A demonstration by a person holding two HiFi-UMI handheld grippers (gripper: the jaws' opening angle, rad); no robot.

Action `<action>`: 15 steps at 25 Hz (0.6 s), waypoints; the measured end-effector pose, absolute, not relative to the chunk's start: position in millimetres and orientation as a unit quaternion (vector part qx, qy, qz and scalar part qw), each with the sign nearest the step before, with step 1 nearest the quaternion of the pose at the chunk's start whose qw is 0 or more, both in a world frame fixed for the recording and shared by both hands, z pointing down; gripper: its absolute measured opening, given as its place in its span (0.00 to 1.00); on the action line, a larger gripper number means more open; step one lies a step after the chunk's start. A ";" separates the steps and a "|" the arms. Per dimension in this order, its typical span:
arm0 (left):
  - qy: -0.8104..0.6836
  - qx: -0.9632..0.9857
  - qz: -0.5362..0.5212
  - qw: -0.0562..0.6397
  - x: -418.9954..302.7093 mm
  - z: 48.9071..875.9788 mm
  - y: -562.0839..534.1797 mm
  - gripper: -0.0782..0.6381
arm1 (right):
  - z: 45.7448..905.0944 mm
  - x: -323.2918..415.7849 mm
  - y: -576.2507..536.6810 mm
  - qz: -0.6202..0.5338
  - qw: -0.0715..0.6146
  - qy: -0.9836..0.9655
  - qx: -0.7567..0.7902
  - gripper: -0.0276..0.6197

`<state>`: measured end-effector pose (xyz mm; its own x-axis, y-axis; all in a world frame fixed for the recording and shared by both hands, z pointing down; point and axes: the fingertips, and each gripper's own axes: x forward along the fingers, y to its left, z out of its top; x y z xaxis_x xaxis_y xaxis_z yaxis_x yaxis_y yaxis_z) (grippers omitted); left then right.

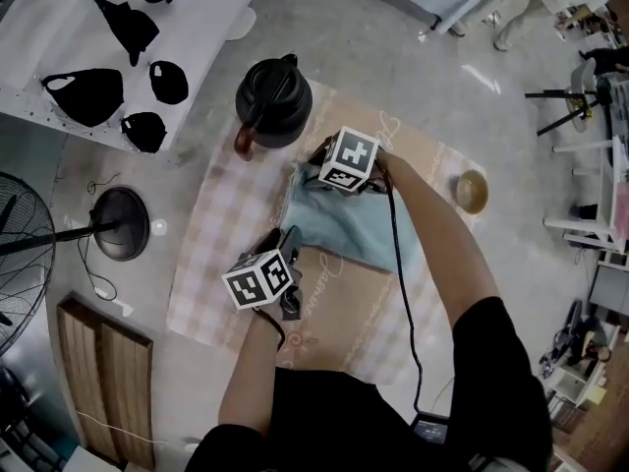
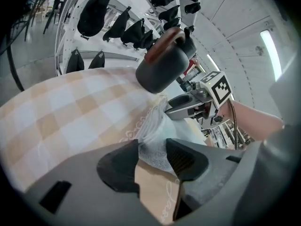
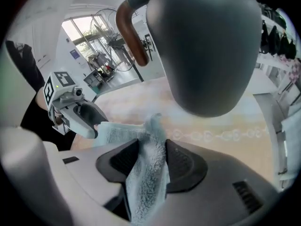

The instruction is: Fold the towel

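The right gripper (image 3: 151, 144) clamps its jaws on a bunched fold of the pale blue towel (image 3: 143, 182) (a dark kettle (image 3: 207, 46) looms just beyond). The left gripper (image 2: 153, 149) holds its jaws apart, the towel's edge lying between their tips.

The person wears a black short-sleeved top (image 1: 393, 411). The left tool (image 2: 153, 152) and right tool (image 3: 151, 149) are pale grey with dark ribbed pads (image 2: 186, 159). Each bears a white cube (image 1: 260, 278) with black square markers. A black cable (image 1: 398, 264) runs along the right arm.
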<state>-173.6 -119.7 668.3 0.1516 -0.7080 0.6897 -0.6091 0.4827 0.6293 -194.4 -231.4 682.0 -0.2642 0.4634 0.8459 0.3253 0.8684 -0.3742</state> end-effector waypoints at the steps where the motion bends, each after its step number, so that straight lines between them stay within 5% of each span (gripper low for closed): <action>1: -0.651 0.506 -0.033 0.565 -173.2 671.1 -119.7 0.37 | 686.1 -194.1 -231.7 0.060 0.554 -0.793 -0.247 0.33; 12: -0.676 0.473 -0.008 0.565 -169.8 678.3 -119.3 0.36 | 689.2 -197.6 -232.6 0.061 0.548 -0.795 -0.252 0.31; 15: -0.683 0.471 0.014 0.559 -173.3 682.4 -116.6 0.29 | 682.9 -196.6 -230.5 0.048 0.537 -0.800 -0.263 0.15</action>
<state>-173.3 -116.6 682.4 0.0675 -0.6265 0.7765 -0.6586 0.5566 0.5064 -196.6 -230.5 682.9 -0.2859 0.4718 0.8341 0.3694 0.8574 -0.3583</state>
